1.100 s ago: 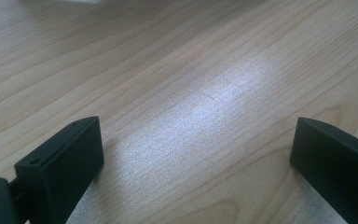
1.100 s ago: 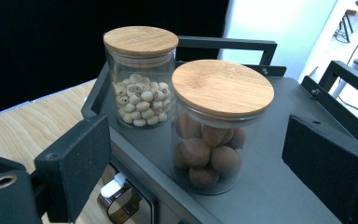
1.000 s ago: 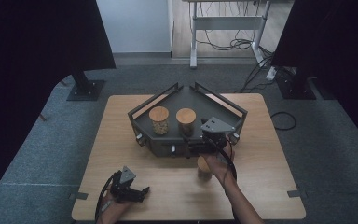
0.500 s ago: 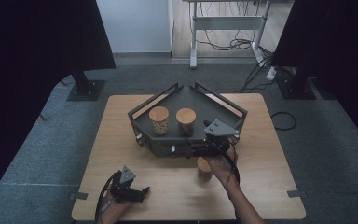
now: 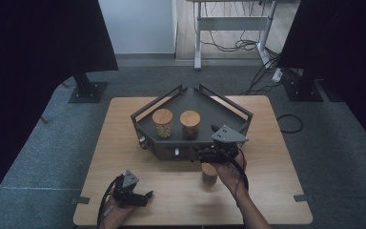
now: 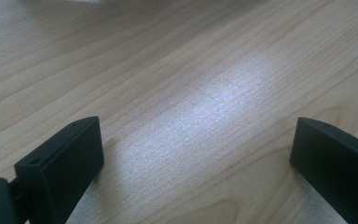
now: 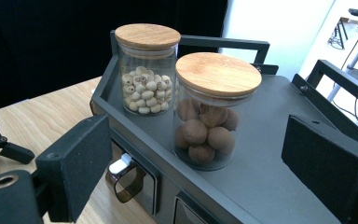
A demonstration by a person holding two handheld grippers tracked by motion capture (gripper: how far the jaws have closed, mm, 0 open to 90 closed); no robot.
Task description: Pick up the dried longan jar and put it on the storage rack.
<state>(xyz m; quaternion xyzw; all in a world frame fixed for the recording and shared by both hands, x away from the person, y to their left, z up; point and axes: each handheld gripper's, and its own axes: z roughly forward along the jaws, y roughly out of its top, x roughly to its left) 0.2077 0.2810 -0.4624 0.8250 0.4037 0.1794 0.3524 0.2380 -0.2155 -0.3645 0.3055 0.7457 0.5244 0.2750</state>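
Observation:
A dark grey stand (image 5: 219, 112) sits mid-table with two glass jars under wooden lids. One jar (image 5: 162, 122) (image 7: 147, 70) holds small pale beads; the other jar (image 5: 190, 124) (image 7: 214, 112) holds brown balls. My right gripper (image 5: 206, 155) (image 7: 200, 158) hovers at the stand's front right edge, open, its jaws wide on either side of the brown-ball jar without touching it. A third wooden-lidded jar (image 5: 209, 173) stands on the table just beside my right hand. My left gripper (image 5: 140, 198) (image 6: 191, 158) rests low over bare wood at the front left, open with nothing between its jaws.
The stand (image 7: 270, 154) has raised rails at its back and sides, and a brown translucent handle (image 7: 126, 179) on its front face. The wooden table (image 5: 276, 191) has bare room at left and right. Dark screens and a metal frame with cables stand beyond it.
My right gripper has shifted slightly to the right along the stand's front. The left gripper has stayed put.

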